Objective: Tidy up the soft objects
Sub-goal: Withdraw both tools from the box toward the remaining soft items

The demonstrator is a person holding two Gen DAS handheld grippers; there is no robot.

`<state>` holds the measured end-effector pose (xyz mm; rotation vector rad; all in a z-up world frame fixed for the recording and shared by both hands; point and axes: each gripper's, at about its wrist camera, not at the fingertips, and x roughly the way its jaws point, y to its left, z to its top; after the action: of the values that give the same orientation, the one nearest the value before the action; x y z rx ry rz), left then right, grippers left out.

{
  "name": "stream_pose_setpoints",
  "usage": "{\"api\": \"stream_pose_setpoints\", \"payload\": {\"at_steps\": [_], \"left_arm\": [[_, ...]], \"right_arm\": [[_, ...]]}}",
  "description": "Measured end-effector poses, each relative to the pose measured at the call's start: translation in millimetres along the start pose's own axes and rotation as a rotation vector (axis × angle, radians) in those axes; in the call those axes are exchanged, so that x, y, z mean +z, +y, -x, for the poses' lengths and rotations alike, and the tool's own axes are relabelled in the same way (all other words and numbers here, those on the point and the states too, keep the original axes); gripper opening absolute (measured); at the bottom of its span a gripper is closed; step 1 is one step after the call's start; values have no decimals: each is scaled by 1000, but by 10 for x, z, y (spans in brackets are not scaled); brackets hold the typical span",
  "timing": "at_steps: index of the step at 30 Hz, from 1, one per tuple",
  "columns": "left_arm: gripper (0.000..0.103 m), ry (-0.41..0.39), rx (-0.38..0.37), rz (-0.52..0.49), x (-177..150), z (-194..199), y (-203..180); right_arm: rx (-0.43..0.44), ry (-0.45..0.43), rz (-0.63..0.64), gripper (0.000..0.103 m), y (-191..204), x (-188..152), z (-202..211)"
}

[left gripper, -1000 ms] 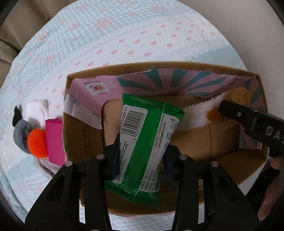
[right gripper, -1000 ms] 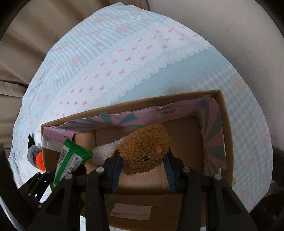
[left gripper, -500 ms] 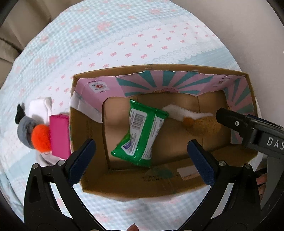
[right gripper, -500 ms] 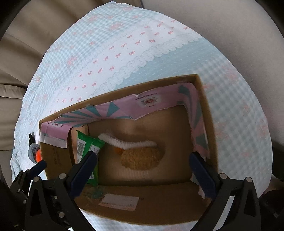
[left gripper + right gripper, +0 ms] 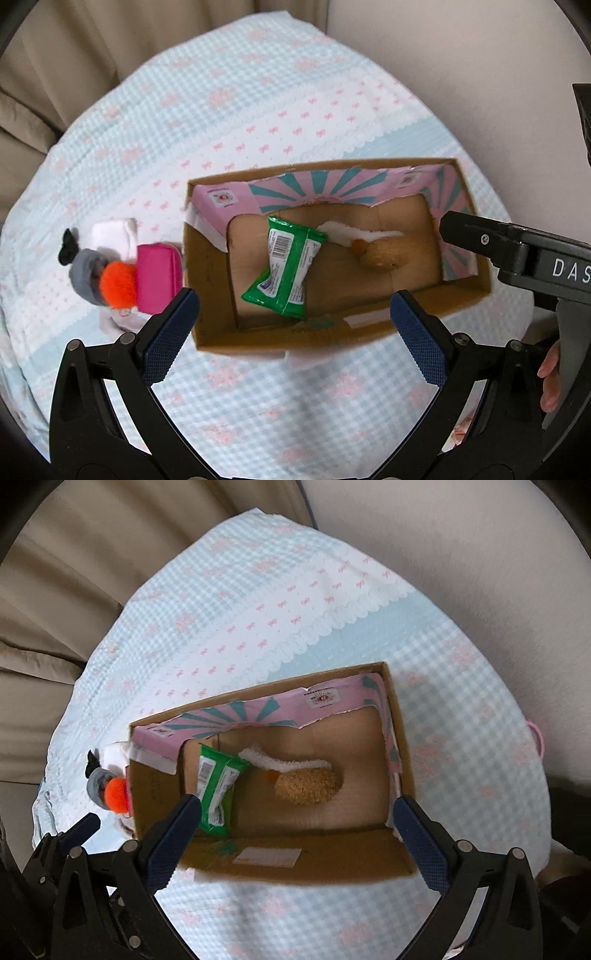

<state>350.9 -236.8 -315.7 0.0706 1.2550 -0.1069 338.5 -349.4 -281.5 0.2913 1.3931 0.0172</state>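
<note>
An open cardboard box with pink and teal liner flaps sits on the checked cloth. Inside it a green wipes pack leans at the left, and a brown and white plush toy lies at the right. My left gripper hangs above the box's near wall, wide open with nothing in it. High over the box, my right gripper is likewise open and holds nothing. One of its fingers crosses the left wrist view at the right.
Left of the box lie a pink pouch, an orange pompom on a grey soft item, and a white cloth. Beige cushions surround the light blue checked cloth. A person's fingers show at the right.
Both grippers opened: the left let go of the wipes pack, the right let go of the plush toy. Both items now lie in the box, and both grippers have risen away.
</note>
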Motion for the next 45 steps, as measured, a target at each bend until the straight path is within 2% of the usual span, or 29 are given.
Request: {"api": "stream_pose_setpoints", "payload": {"at_steps": [5,10,16,24,31,33,35,41,45], "left_arm": [[102,-71,2,-5,-135,466,28],[102,-160,-29,20,-304,1008,159],[103,-299,-21,30,-595,1718,364],[103,-520,-11,42,-1101,2478,817],[103,-576,31,45,-1503,2818,1414],[103,-598,36,46,-1609,2880,1606],[103,-611,32,60,-1684,2923,1805],[103,-601,24,82,-1765,2851,2425],[103,-588,15,76,-1750,2690,2816]], "right_arm": [[-6,-64,24,103,118,-149,455],[-35,-175,84,103,330,-441,1044],[-91,-363,167,103,606,-927,1729],[-132,-537,184,103,1009,-1572,2266],[-178,-653,193,103,1416,-2093,2406],[-207,-667,180,103,1527,-2178,2406],[-196,-679,177,103,1610,-2245,2416],[-185,-717,179,103,1990,-2367,2357],[-156,-728,150,103,2252,-2381,2163]]}}
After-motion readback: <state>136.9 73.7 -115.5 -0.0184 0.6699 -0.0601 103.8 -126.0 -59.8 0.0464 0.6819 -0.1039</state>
